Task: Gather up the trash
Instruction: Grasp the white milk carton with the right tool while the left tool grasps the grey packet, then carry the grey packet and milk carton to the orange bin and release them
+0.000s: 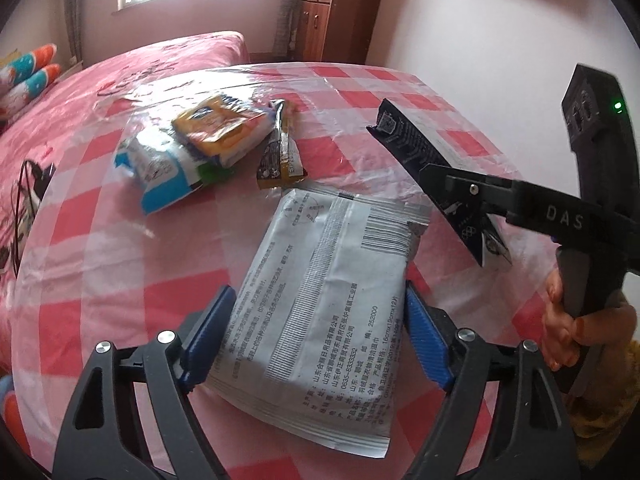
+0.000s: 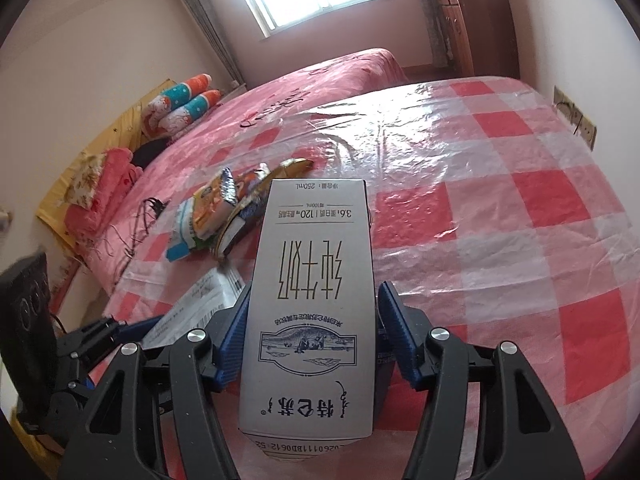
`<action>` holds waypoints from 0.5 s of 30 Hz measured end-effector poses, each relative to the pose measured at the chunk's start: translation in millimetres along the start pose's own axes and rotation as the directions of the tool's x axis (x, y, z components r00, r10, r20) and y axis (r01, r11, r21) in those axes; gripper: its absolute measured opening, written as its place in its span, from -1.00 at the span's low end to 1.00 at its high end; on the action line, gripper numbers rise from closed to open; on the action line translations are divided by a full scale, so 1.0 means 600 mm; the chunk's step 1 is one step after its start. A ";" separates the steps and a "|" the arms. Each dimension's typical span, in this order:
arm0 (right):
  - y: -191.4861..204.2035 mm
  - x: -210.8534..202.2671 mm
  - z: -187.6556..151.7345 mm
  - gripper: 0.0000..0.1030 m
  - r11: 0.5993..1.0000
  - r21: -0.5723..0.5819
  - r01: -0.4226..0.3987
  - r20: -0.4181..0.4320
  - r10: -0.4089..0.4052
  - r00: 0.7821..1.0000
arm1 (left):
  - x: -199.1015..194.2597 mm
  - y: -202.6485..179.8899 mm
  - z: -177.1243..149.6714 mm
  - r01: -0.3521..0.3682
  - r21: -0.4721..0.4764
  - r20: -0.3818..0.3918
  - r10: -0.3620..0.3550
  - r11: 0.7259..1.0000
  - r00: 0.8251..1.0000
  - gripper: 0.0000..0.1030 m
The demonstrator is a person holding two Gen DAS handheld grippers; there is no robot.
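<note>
Trash is in both your grippers. Your left gripper point(image 1: 316, 336) has its blue pads pressed to both sides of a grey wipes packet point(image 1: 320, 320), gripping it at 6 o'clock in the left wrist view above the checked plastic cloth point(image 1: 360, 96). Your right gripper point(image 2: 310, 340) clamps a milk carton point(image 2: 312, 312), print upside down, at 6 o'clock in its own view. From the left wrist view the carton point(image 1: 432, 168) shows dark and tilted at 3 o'clock. More wrappers point(image 1: 188, 148) lie heaped on the cloth at 11 o'clock, two sachets point(image 1: 280, 152) just beside them.
</note>
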State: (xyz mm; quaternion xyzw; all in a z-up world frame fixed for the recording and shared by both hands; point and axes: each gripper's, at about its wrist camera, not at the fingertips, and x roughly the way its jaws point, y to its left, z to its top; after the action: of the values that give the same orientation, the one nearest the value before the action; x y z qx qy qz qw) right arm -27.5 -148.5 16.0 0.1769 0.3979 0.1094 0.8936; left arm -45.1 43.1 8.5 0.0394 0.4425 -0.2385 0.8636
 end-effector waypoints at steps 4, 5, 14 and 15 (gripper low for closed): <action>0.005 0.001 -0.002 0.19 1.000 0.015 -0.021 -0.005 0.021 1.000 | -0.017 0.012 -0.018 0.011 -0.033 0.006 -0.011 0.999 1.000 0.59; 0.006 0.001 -0.003 0.19 0.999 0.019 -0.029 -0.007 0.029 1.000 | -0.022 0.015 -0.021 0.018 -0.042 0.008 -0.018 0.999 1.000 0.58; 0.041 0.004 -0.009 0.19 0.999 -0.010 -0.047 -0.015 0.047 0.999 | -0.071 0.052 -0.059 0.049 -0.120 0.044 -0.044 0.992 0.998 0.58; 0.045 0.005 -0.011 0.19 0.999 -0.013 -0.051 -0.019 0.051 0.999 | -0.076 0.056 -0.062 0.046 -0.126 0.048 -0.040 0.991 0.998 0.58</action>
State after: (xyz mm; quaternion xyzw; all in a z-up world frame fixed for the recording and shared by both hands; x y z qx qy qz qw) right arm -31.7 -121.6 20.8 0.1801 0.4007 0.1365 0.8879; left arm -80.1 100.4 17.0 -0.0308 0.4377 -0.2293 0.8688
